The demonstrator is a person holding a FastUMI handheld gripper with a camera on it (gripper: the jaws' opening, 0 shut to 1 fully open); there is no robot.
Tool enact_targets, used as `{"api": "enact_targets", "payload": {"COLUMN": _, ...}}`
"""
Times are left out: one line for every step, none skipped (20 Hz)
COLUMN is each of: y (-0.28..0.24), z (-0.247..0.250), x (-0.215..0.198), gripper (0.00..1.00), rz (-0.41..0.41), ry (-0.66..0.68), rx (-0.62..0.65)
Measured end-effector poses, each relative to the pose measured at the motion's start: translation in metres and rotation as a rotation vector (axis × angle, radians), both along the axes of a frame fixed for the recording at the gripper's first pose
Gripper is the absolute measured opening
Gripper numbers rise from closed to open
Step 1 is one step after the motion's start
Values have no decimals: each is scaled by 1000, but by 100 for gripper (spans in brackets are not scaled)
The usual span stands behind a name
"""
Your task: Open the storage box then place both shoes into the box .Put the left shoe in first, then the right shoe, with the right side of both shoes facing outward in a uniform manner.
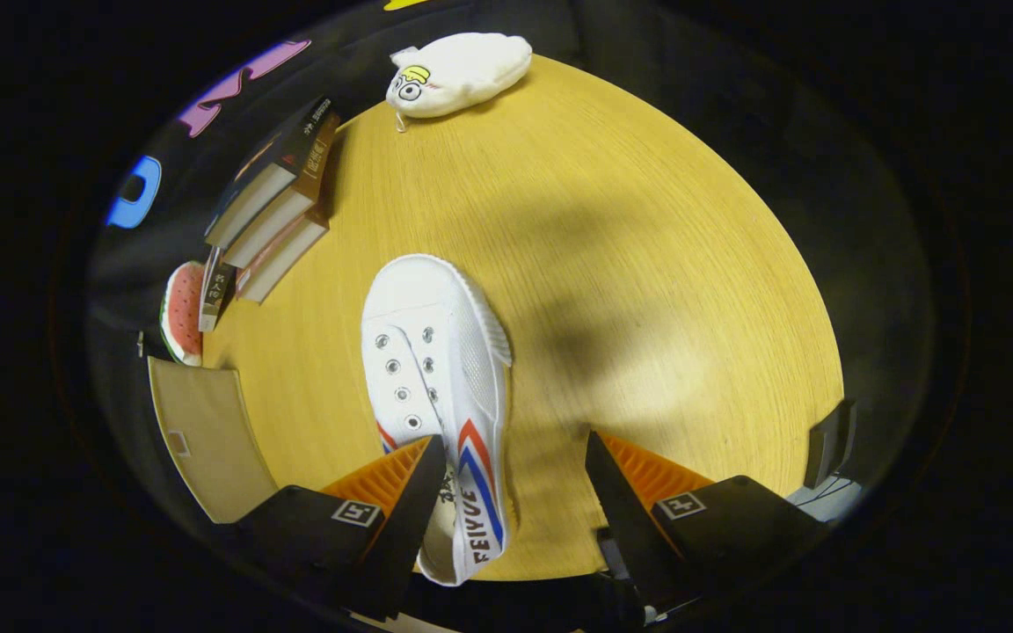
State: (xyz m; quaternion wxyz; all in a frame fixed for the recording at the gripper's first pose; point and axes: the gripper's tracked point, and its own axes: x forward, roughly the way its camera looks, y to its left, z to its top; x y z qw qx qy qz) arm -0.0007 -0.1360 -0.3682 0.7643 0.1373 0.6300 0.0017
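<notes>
A white canvas shoe (432,352) with red and blue side stripes lies on the round wooden table (647,264), toe pointing away from me. My gripper (513,442) is open wide around its heel end. The left finger (410,492) sits at the shoe's opening and covers part of it, while the right finger (616,492) stands well clear of the striped side. I cannot tell whether the left finger touches the shoe. A tan storage box (203,440) with a small handle cutout stands left of the left finger, at the table's edge.
A row of books (278,202) leans at the far left of the table, with a watermelon-slice toy (183,312) beside them. A white plush pouch (458,72) lies at the far edge. A dark object (830,442) sits at the right rim.
</notes>
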Motion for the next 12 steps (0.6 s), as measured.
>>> {"api": "enact_targets", "payload": {"y": 4, "z": -3, "x": 3, "gripper": 97, "rz": -7, "ry": 4, "rx": 4}}
{"api": "enact_targets", "payload": {"y": 8, "z": -4, "x": 5, "gripper": 97, "rz": 2, "ry": 6, "rx": 10}}
{"api": "enact_targets", "payload": {"y": 15, "z": -5, "x": 7, "gripper": 97, "rz": 8, "ry": 2, "rx": 34}}
{"api": "enact_targets", "payload": {"y": 21, "z": -6, "x": 7, "gripper": 93, "rz": 1, "ry": 15, "rx": 62}}
{"api": "enact_targets", "payload": {"y": 29, "z": -7, "x": 11, "gripper": 79, "rz": -16, "ry": 12, "rx": 98}}
{"api": "enact_targets", "payload": {"y": 31, "z": -9, "x": 6, "gripper": 73, "rz": -24, "ry": 27, "rx": 126}}
{"api": "enact_targets", "payload": {"y": 29, "z": -6, "x": 8, "gripper": 56, "rz": -48, "ry": 13, "rx": 129}}
{"api": "enact_targets", "payload": {"y": 30, "z": -8, "x": 6, "gripper": 57, "rz": -48, "ry": 9, "rx": 144}}
{"api": "enact_targets", "payload": {"y": 28, "z": -8, "x": 7, "gripper": 53, "rz": -58, "ry": 6, "rx": 155}}
{"api": "enact_targets", "payload": {"y": 29, "z": -10, "x": 6, "gripper": 52, "rz": -75, "ry": 9, "rx": 171}}
{"api": "enact_targets", "payload": {"y": 29, "z": -8, "x": 6, "gripper": 43, "rz": -86, "ry": 8, "rx": 187}}
{"api": "enact_targets", "payload": {"y": 27, "z": -7, "x": 6, "gripper": 42, "rz": -93, "ry": 6, "rx": 207}}
